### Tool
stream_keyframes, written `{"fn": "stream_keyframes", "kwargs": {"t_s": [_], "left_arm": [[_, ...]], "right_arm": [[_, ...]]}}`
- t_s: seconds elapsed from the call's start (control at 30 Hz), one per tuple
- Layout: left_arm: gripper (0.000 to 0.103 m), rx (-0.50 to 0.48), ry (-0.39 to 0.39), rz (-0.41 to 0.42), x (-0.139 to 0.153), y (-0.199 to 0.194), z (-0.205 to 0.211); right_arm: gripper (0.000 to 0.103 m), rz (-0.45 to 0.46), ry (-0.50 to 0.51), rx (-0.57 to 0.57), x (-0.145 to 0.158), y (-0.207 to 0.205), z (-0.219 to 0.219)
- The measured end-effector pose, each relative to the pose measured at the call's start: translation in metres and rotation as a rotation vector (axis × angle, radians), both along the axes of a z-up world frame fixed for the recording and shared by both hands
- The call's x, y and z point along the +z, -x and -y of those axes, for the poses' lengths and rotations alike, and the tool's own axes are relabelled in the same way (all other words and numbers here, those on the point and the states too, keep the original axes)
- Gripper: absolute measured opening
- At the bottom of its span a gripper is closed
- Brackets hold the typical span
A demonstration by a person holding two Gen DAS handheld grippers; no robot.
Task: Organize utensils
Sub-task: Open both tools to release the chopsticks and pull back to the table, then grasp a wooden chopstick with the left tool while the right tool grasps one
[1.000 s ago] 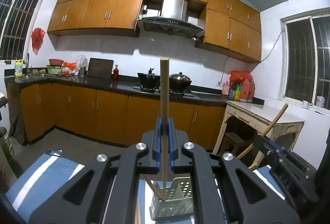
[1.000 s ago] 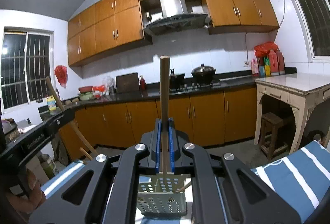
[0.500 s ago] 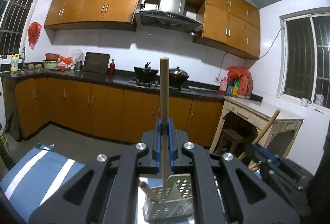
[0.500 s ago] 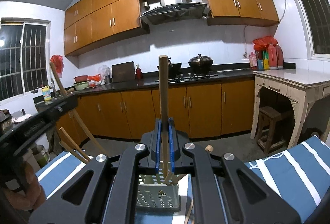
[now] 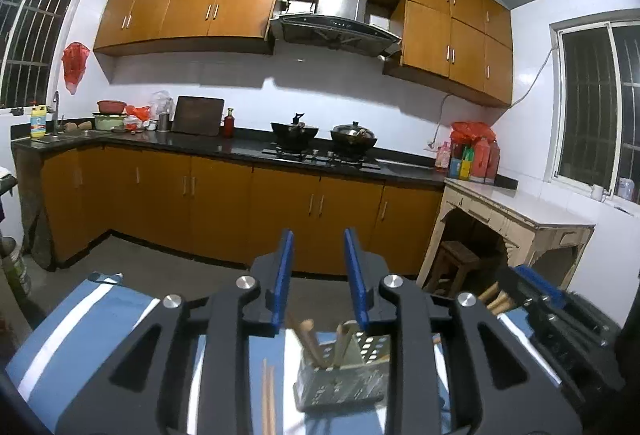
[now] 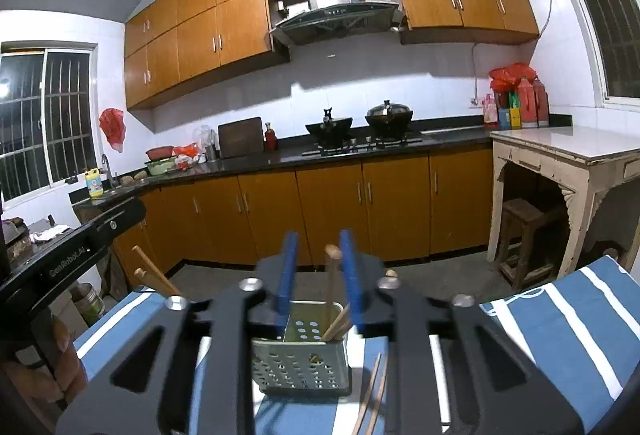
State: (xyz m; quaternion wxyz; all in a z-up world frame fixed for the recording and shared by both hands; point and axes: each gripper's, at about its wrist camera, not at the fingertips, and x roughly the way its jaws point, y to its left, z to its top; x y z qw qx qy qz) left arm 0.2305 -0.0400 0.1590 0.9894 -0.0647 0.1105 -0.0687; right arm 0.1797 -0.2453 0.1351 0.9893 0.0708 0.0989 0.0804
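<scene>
A perforated metal utensil holder (image 5: pixel 344 379) (image 6: pixel 304 355) stands on a blue-and-white striped cloth (image 6: pixel 568 331). Several wooden chopsticks (image 5: pixel 308 341) (image 6: pixel 331 287) stand in it. My left gripper (image 5: pixel 318 275) is open and empty just above the holder. My right gripper (image 6: pixel 319 271) is open above the holder, one chopstick standing free between its blue fingers. A loose pair of chopsticks (image 5: pixel 268 399) (image 6: pixel 374 395) lies on the cloth beside the holder. The other gripper shows at the edge of each view, right in the left wrist view (image 5: pixel 560 319), left in the right wrist view (image 6: pixel 68 255).
Kitchen cabinets and a dark counter (image 5: pixel 240 147) with a stove and pots lie across the floor. A white table (image 5: pixel 516 211) with a stool (image 5: pixel 456 263) under it stands at the right.
Both grippers have opened and let go of their upright chopsticks, which now stand in the holder. Both grippers sit lower and closer to the holder.
</scene>
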Motion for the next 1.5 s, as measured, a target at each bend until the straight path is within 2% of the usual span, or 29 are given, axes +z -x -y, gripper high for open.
{"fn": "stream_keyframes", "kwargs": {"t_s": [0.17,0.3,0.43,0.67,0.83,1.07,1.17,1.27,1.4,1.5], "left_arm": [[0.028,0.01,-0.015,-0.032,-0.011,0.024,-0.015],[0.029,0.02,-0.027,-0.064,-0.03,0.045,-0.03],[0.032,0.041,-0.06,-0.117,-0.058,0.055,-0.038],[0.032,0.054,-0.098,-0.314,-0.13,0.042,-0.049],[0.032,0.041,-0.09,-0.431,-0.168,0.033,-0.055],[0.032,0.016,-0.063,-0.513,-0.193,0.025,-0.059],[0.032,-0.002,-0.06,-0.534,-0.198,0.021,-0.056],[0.032,-0.016,-0.058,-0.553,-0.203,0.018,-0.054],[0.032,-0.032,-0.046,-0.579,-0.208,0.013,-0.052],[0.032,-0.042,-0.045,-0.594,-0.211,0.01,-0.05]], "right_arm": [[0.029,-0.015,-0.012,-0.009,-0.008,0.022,0.013],[0.029,-0.063,-0.014,-0.023,-0.028,0.036,0.024],[0.029,-0.171,-0.019,-0.048,-0.063,0.034,0.031],[0.029,-0.428,-0.011,-0.036,-0.14,0.011,0.024],[0.028,-0.567,-0.003,-0.017,-0.178,-0.005,0.013],[0.027,-0.632,0.039,-0.025,-0.197,-0.015,0.005],[0.022,-0.643,0.053,-0.029,-0.199,-0.016,0.004],[0.009,-0.651,0.081,-0.053,-0.199,-0.017,0.005],[0.008,-0.654,0.083,-0.099,-0.199,-0.018,0.016],[0.008,-0.66,0.045,-0.162,-0.198,-0.018,0.036]]}}
